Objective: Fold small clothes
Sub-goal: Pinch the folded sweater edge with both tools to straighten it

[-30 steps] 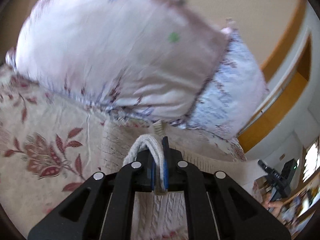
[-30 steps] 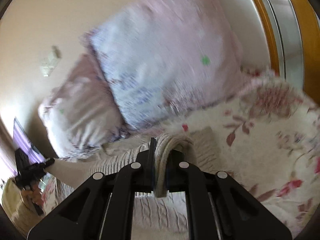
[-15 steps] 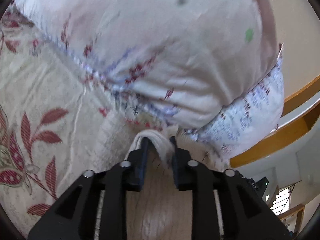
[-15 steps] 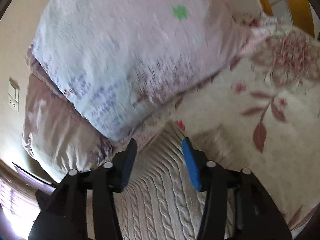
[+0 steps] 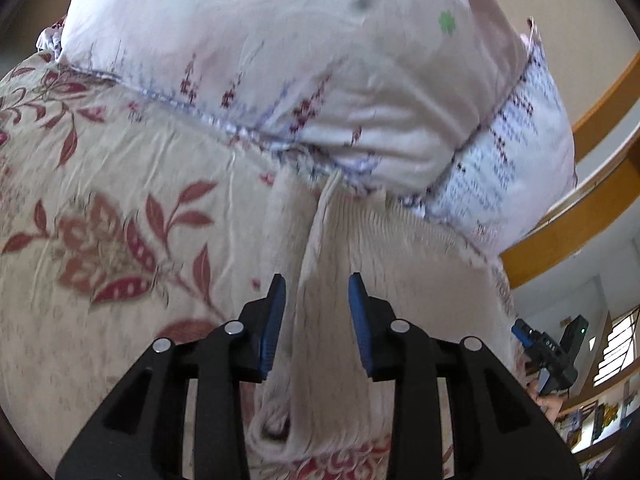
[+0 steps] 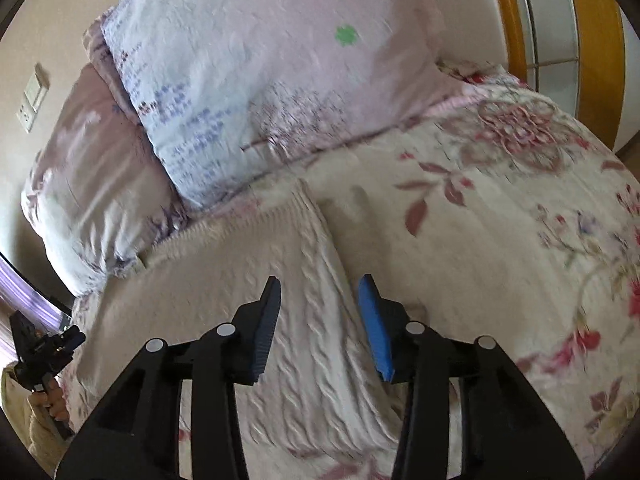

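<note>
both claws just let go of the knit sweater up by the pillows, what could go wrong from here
1. The cream cable-knit sweater has its far edge right against the pillows, so it could catch or bunch there.
2. A raised ridge of knit still stands between the left claw's open pads, which have just been opening; pulling back could snag it and drag the fold loose.
3. The right claw hovers open over the sweater's side edge and could nudge it askew.

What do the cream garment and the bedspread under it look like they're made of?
Cream garment: a chunky knit, probably wool or acrylic yarn; raised cable twists and a ribbed edge show, and the finish is matte and soft. Bedspread: thin woven fabric, likely cotton or a blend, with a printed red floral pattern and fine creases, smooth and flat. The exact fibre of either cannot be told.
</note>
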A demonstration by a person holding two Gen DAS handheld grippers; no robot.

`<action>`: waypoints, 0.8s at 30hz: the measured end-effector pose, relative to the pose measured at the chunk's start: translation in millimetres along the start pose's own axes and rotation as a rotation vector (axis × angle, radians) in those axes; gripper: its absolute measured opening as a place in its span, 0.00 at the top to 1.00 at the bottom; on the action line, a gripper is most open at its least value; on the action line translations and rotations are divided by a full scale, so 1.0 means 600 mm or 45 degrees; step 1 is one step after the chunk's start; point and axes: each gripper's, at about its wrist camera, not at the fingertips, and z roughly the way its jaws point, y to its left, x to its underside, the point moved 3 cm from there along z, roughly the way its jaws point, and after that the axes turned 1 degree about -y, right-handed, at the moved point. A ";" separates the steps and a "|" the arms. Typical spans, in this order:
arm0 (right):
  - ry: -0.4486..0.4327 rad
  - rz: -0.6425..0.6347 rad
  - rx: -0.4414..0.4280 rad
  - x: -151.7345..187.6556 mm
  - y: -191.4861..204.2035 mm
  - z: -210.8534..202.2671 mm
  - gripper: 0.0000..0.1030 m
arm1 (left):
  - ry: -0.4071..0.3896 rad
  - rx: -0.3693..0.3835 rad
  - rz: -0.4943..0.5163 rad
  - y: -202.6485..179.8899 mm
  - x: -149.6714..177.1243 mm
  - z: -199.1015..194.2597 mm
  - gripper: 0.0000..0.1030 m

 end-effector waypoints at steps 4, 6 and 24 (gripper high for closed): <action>0.034 -0.022 0.042 0.020 -0.007 0.008 0.58 | 0.032 -0.010 0.010 0.005 0.021 0.001 0.69; 0.062 -0.034 0.055 0.030 -0.008 0.014 0.62 | 0.055 -0.014 0.014 0.003 0.029 0.008 0.71; 0.007 -0.106 0.195 0.058 0.006 -0.025 0.91 | 0.091 -0.039 0.069 0.010 0.050 0.002 0.93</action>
